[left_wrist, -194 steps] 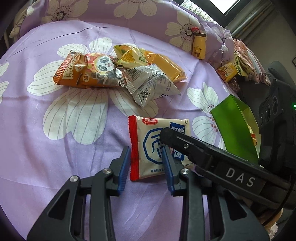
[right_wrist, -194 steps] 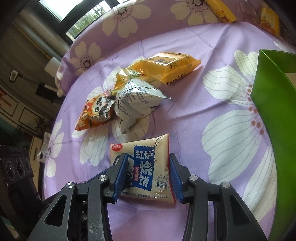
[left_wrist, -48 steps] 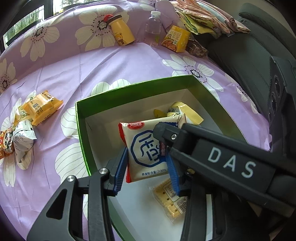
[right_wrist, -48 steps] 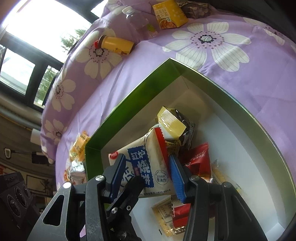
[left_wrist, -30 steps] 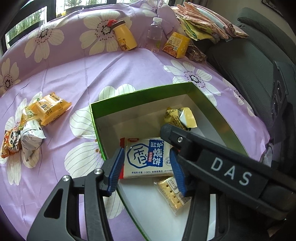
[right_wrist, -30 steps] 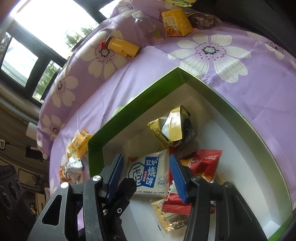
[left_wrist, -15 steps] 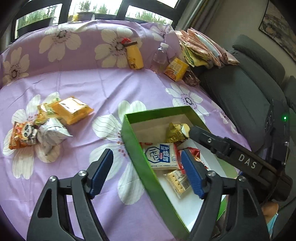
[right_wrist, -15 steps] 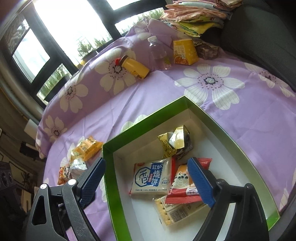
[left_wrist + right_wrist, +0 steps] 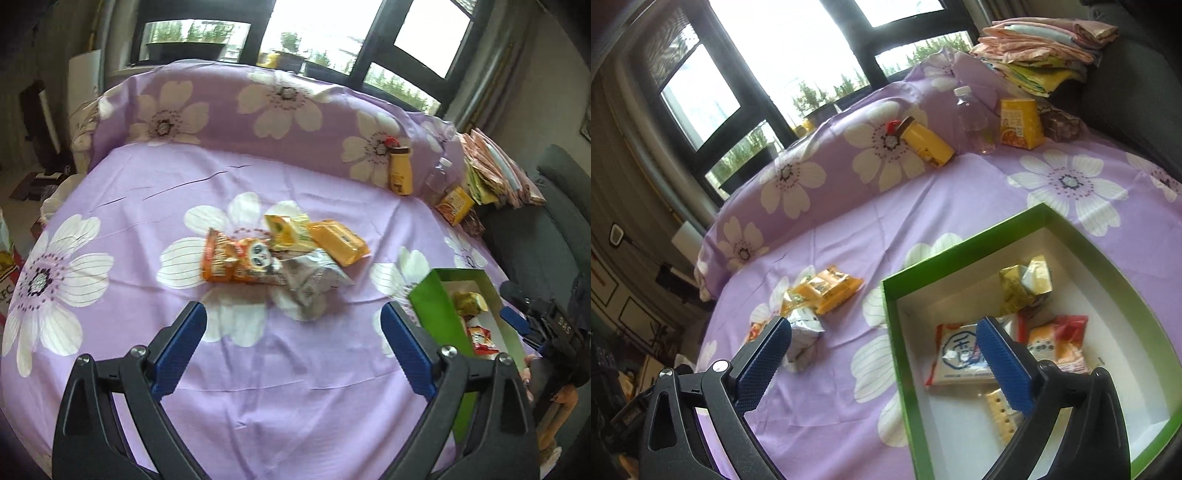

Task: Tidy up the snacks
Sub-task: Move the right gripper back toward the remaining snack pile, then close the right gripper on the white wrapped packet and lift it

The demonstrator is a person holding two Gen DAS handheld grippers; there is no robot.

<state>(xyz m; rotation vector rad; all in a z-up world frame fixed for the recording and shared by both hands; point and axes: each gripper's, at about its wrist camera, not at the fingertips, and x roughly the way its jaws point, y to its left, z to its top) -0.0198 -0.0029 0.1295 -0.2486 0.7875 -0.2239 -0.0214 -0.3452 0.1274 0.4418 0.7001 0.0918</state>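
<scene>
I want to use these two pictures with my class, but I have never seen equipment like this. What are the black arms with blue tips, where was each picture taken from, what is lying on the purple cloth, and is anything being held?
No robot here: a person holds a two-fingered clamp in each hand, and a wide-angle camera on each looks along its fingers.

One picture is from the left hand-held gripper, the other from the right hand-held gripper. The blue parts are grip pads. Both sets of jaws have just been opening and stand wide, with nothing between them.

On the flowered purple cloth lies a heap of snack packets: an orange panda packet, a silver packet and a yellow packet. The green box already holds several, including a white and blue packet. At the far edge are a yellow bottle, a clear bottle and a yellow carton.
</scene>
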